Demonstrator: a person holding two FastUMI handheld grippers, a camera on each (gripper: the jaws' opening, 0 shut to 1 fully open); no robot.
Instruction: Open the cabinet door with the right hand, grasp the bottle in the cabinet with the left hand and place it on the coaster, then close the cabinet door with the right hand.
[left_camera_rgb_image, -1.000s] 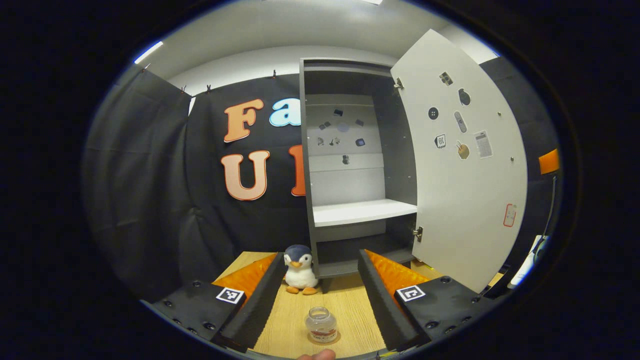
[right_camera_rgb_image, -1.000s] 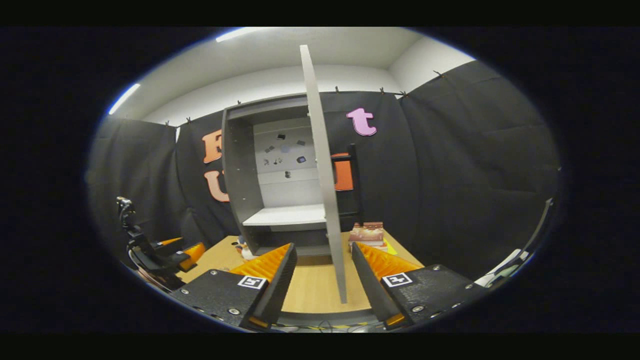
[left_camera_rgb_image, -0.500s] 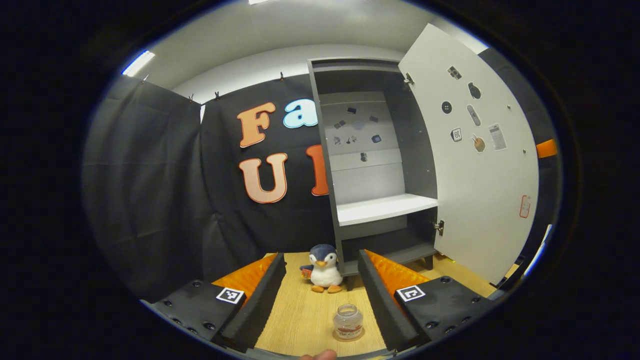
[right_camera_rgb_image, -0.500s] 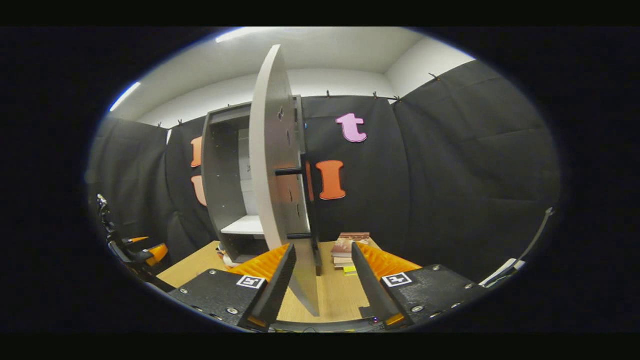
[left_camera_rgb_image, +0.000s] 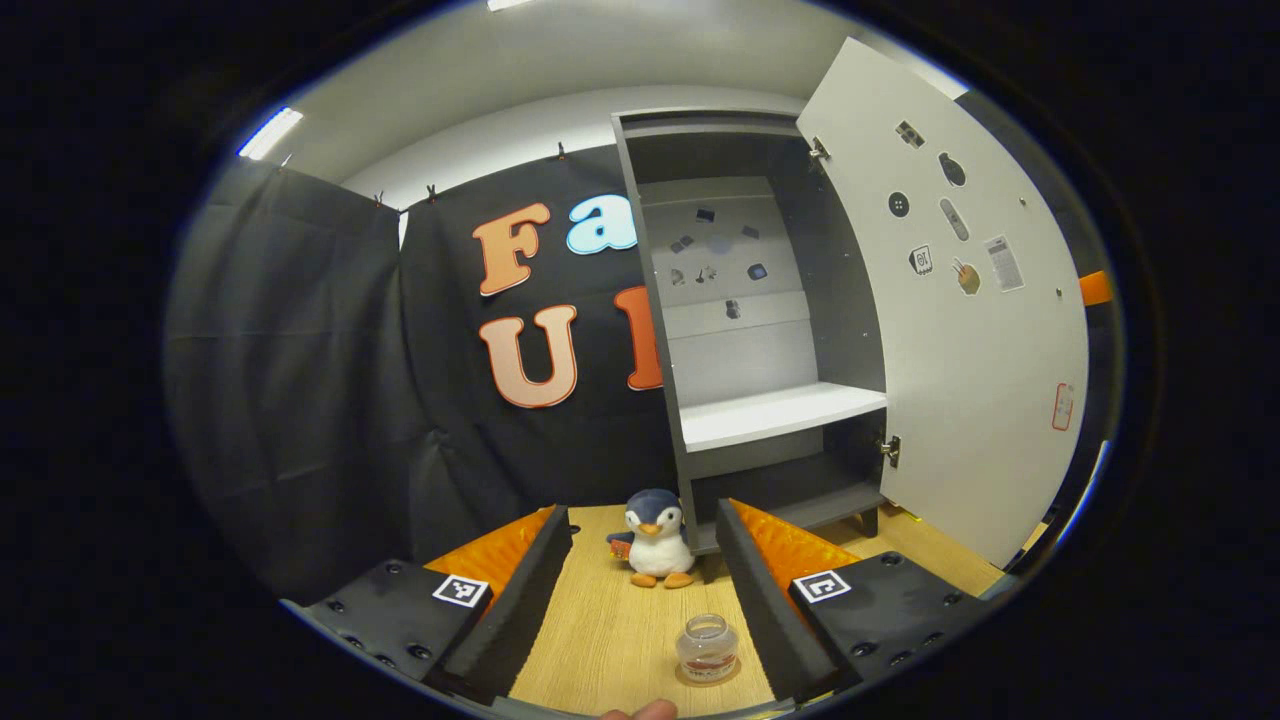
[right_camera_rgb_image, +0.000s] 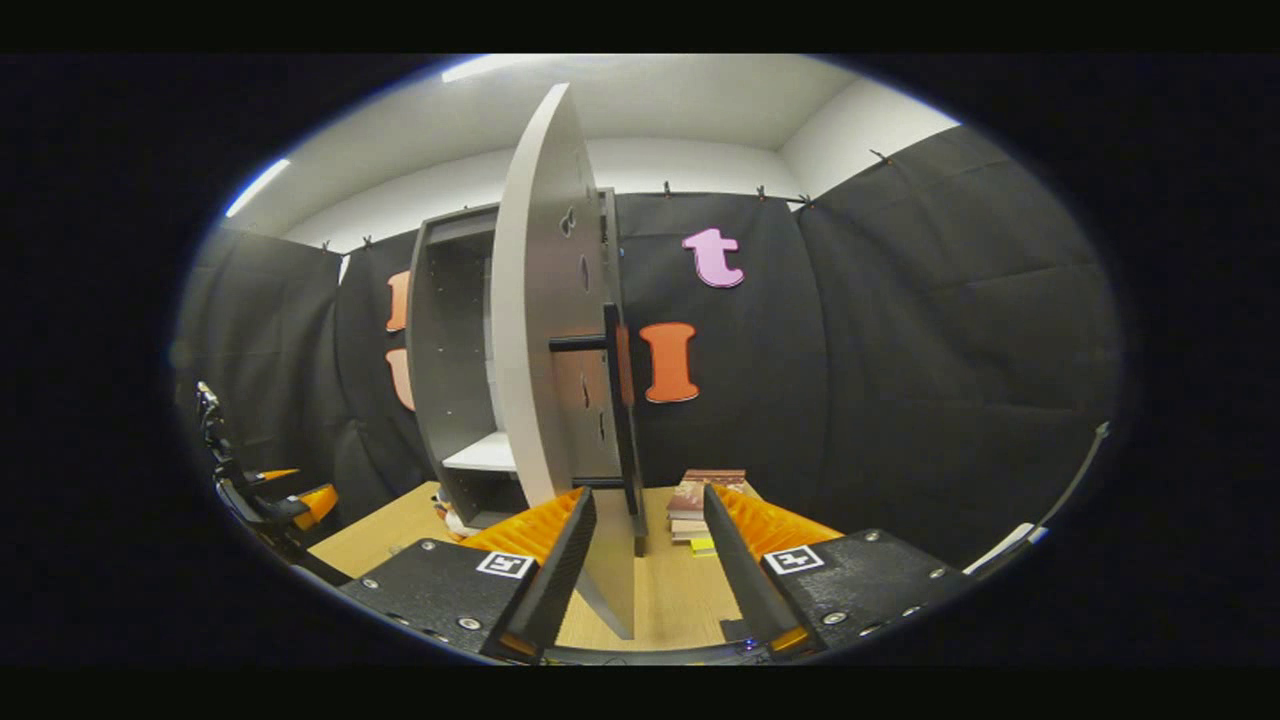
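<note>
The bottle (left_camera_rgb_image: 707, 648) is standing on the coaster (left_camera_rgb_image: 708, 676) on the wooden surface (left_camera_rgb_image: 610, 640), between the released left hand-held gripper's (left_camera_rgb_image: 640, 560) fingers. The cabinet door (right_camera_rgb_image: 545, 330) is hanging open between the released right hand-held gripper's (right_camera_rgb_image: 645, 545) fingers, near a plush penguin (left_camera_rgb_image: 652, 538).

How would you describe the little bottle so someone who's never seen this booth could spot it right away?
Start at the tall grey cabinet with its white door swung open. On the wooden table before it, past the plush penguin, stands the bottle: small, clear and squat, on a round coaster, the table's one see-through thing.
</note>
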